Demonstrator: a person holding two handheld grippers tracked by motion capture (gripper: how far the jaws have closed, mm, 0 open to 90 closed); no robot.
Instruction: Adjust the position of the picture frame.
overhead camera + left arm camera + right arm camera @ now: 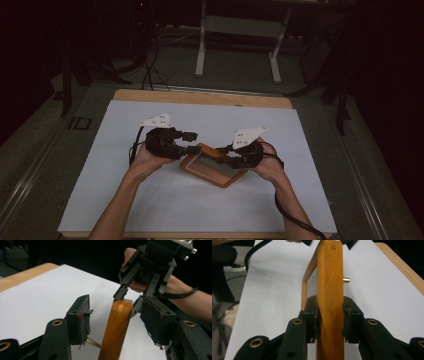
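The right tool (329, 322) is clamped on the edge of the wooden frame (329, 290), which sits mid-worktop (150, 200) on the white sheet. The left tool (120, 315) stands apart, its pads either side of the frame's rim without touching.

wooden frame (214, 168) tilted up off the mat; orange-brown, glass pane inside; sits near the mat's middle
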